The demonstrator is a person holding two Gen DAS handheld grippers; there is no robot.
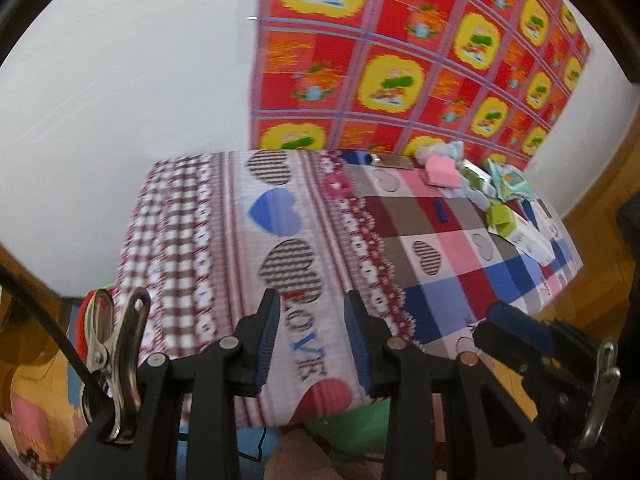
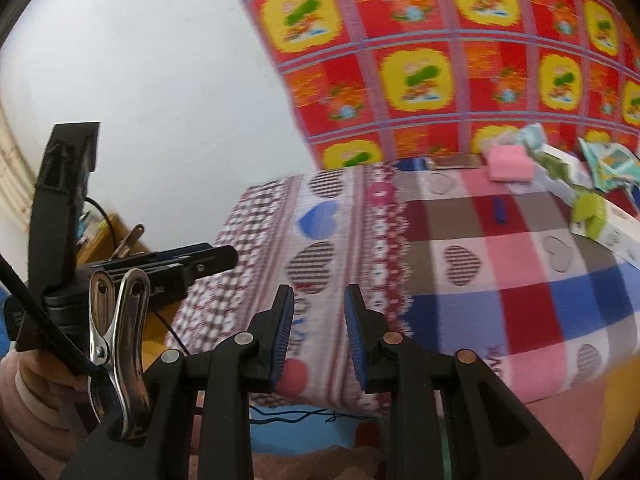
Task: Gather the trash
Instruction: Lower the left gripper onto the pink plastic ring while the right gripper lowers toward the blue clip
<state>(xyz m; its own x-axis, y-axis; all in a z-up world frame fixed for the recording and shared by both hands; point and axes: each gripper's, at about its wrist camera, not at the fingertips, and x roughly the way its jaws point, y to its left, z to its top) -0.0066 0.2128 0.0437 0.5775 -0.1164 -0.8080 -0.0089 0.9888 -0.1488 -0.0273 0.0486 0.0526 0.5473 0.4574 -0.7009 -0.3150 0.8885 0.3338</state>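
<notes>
Both claws hang over the near end of a table (image 1: pixel 224 216) covered with a heart-patterned cloth printed with the word LOVE.

The left claw (image 1: pixel 311 312) has its jaws parted with nothing between them; only the cloth shows through the gap. The right claw (image 2: pixel 319 312) is the same, released and empty, its blue-ridged pads standing apart above the cloth's striped border.

In the right wrist view the left claw appears off to the left, held in a hand (image 2: pixel 36 376) with a pale pink sleeve beneath it. In the left wrist view, part of the right claw shows at the lower right edge.

The trash (image 1: pixel 480 184) lies well away from both claws, heaped at the far right corner of the table against the wall:
- a pink block (image 1: pixel 440 170) on the side of the heap nearer the table's middle
- crumpled teal and white wrappers (image 2: pixel 608 164)
- a small green box (image 1: pixel 500 216)
- a long white carton (image 2: pixel 616 236) just beside the green box.

A small blue object (image 1: pixel 440 211) lies alone on the cloth, between the pile and the table's middle.

A bright red and yellow patterned cloth (image 1: pixel 400 60) hangs on the white wall behind the table. A green bin (image 1: pixel 360 424) peeks out below the table's near edge, and both views are blurred.
</notes>
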